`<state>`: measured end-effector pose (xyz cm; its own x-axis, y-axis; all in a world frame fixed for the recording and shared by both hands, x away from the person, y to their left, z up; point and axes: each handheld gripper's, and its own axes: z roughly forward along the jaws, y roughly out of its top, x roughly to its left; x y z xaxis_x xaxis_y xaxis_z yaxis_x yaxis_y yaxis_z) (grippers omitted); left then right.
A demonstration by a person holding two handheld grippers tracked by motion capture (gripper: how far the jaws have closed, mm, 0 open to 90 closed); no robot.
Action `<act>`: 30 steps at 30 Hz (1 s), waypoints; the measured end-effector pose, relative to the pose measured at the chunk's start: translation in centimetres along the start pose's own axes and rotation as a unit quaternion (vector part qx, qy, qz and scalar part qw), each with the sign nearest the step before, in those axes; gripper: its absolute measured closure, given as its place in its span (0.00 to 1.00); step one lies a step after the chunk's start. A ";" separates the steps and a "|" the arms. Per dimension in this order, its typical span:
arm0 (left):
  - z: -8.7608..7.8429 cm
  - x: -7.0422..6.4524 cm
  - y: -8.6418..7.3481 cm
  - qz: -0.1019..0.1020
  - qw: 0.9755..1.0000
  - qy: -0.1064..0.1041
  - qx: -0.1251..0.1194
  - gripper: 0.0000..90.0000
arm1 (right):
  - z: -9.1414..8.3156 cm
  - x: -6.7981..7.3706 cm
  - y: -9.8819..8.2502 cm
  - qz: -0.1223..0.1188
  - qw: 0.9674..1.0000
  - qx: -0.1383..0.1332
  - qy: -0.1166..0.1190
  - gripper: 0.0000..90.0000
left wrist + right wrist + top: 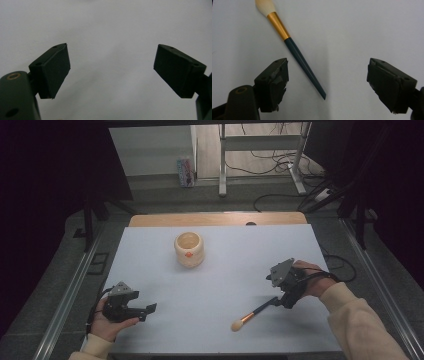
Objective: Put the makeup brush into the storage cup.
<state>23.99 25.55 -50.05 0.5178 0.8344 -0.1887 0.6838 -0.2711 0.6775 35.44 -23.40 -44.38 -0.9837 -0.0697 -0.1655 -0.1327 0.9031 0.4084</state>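
A makeup brush [253, 313] with a dark teal handle, gold ferrule and pale bristles lies on the white table top near the front right. In the right gripper view the brush [297, 54] runs diagonally, its handle end lying between the jaws, nearer the left one and touching neither. My right gripper [278, 301] [327, 62] is open just over that handle end. My left gripper [149, 310] [112, 46] is open at the front left, low over bare table, with nothing between its jaws. A cream round cup [189, 249] with an orange mark stands mid-table, farther back.
The white table top [225, 265] has a wooden strip [215, 219] along its far edge. Beyond it are the floor, cables and a metal frame [260, 155]. Metal rails run along both sides of the table.
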 end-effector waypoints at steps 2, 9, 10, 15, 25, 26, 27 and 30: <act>0.0 0.0 0.0 0.000 1.000 -0.001 0.000 0.16 | 0.4 0.0 0.1 -0.006 1.000 0.002 0.007 0.20; 0.1 0.0 0.0 -0.001 1.000 0.000 0.002 0.16 | 1.3 0.2 0.7 -0.022 0.999 0.017 0.018 0.20; 0.1 0.0 0.0 -0.001 1.000 0.000 0.002 0.16 | 1.3 0.2 0.7 -0.022 0.999 0.017 0.018 0.20; 0.0 0.0 0.0 -0.001 1.000 0.000 0.001 0.16 | 1.6 0.3 1.4 -0.039 0.999 0.016 0.017 0.20; 0.0 0.0 0.0 0.000 1.000 -0.001 0.001 0.16 | 2.5 0.6 2.0 -0.072 0.997 0.028 0.022 0.19; 0.0 0.0 0.0 0.000 1.000 -0.001 0.001 0.16 | 2.6 0.6 2.0 -0.075 0.996 0.030 0.023 0.19; 0.0 0.0 0.0 0.000 1.000 -0.001 0.001 0.16 | 2.7 0.7 2.1 -0.078 0.996 0.030 0.026 0.20; 0.0 0.0 0.0 0.001 1.000 -0.001 0.001 0.16 | 2.8 0.8 2.2 -0.083 0.995 0.035 0.032 0.20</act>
<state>23.98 25.52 -50.07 0.5200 0.8328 -0.1896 0.6846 -0.2736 0.6756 34.73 -20.31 -46.09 -0.9552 -0.2445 -0.1669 -0.2868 0.9040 0.3170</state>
